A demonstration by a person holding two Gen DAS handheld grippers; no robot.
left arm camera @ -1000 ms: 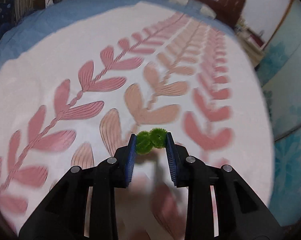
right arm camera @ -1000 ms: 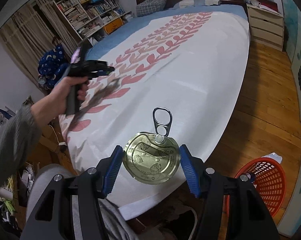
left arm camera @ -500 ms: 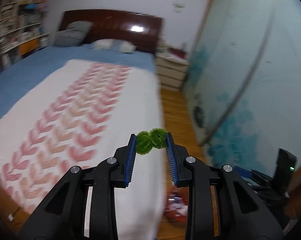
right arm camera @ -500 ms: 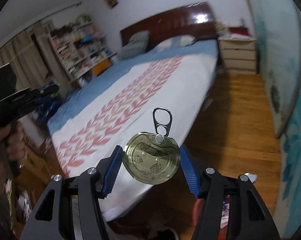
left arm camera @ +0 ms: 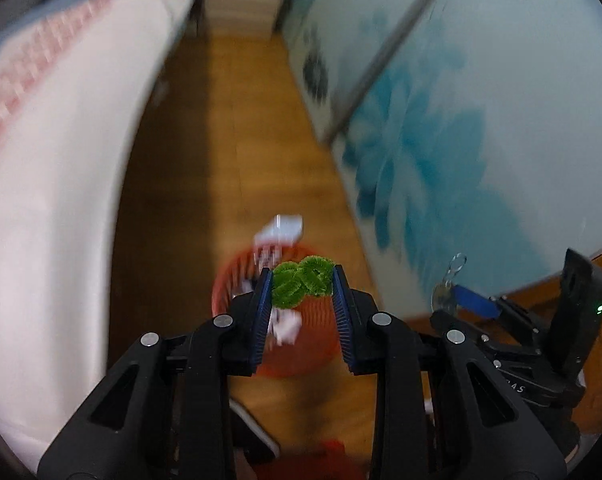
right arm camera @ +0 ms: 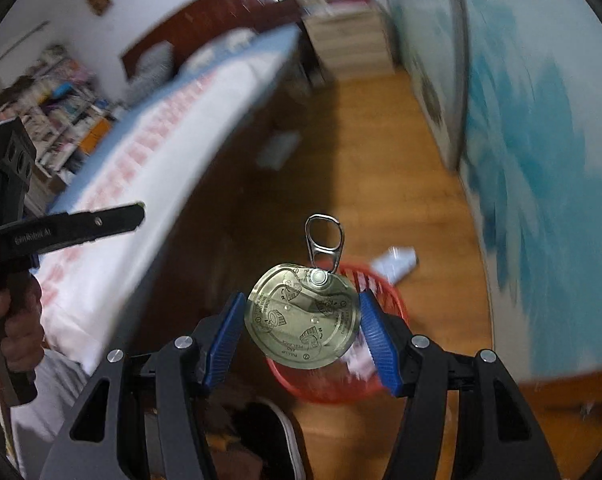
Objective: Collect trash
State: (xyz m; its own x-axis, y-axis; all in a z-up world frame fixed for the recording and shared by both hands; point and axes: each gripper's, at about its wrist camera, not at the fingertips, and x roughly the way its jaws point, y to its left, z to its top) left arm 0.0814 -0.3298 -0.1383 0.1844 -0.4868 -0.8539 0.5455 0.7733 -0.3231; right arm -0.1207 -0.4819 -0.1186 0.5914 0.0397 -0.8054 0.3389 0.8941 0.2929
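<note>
- Fuzzy green, a knotted pipe cleaner (left arm camera: 302, 285) sits pinched between the tips of the left gripper (left arm camera: 302, 289), its fingers narrow around it, right over the red basket (left arm camera: 237, 280) on the floor.
- Thin gold-lacquered metal: a round can lid (right arm camera: 302, 321) with its pull ring (right arm camera: 325, 242) standing up is clamped edge to edge by the right gripper (right arm camera: 302, 326), fingers set wider, also above the basket's mesh rim.
- To drop well, I'd bring each gripper square over the basket's mouth before parting the fingers; the light pipe cleaner may cling to the ribbed blue pads (left arm camera: 262, 312), and the lid's cut edge looks sharp and could glance off the rim.
- The basket is plastic lattice, with pale crumpled scraps (left arm camera: 287, 326) already inside.
- A pale box-like scrap (left arm camera: 280, 229) lies on the wooden floor (left arm camera: 237, 152) just beyond the basket.
- The bed (left arm camera: 53, 168) with its white, pink-patterned cover runs along one side.
</note>
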